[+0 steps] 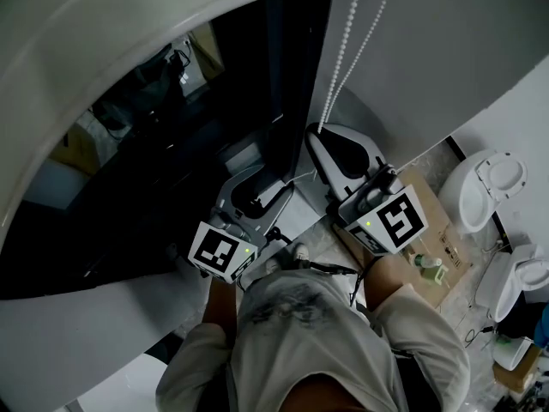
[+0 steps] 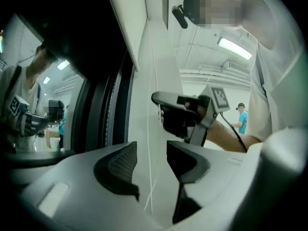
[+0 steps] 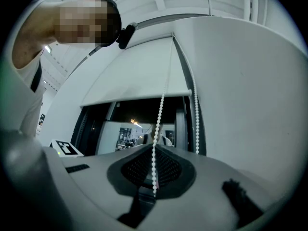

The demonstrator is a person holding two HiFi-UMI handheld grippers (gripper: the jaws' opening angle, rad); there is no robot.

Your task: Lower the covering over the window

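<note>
Hanging where the dark window meets the white wall, the bead chain is clamped in the closed jaws of the right gripper, while the left gripper gapes open and the roller blind covers only the window's top.

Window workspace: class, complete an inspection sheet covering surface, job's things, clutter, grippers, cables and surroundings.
Surface: speckled floor.
Job's things: blind partly down over dark window; bead chain hangs in two strands.
Clutter: cardboard, bottle, white fixtures on floor.
Grippers: left gripper open, chain between jaws untouched; right gripper shut on chain.
Cables: black cable along right forearm.
Surroundings: white wall; distant person in blue.
</note>
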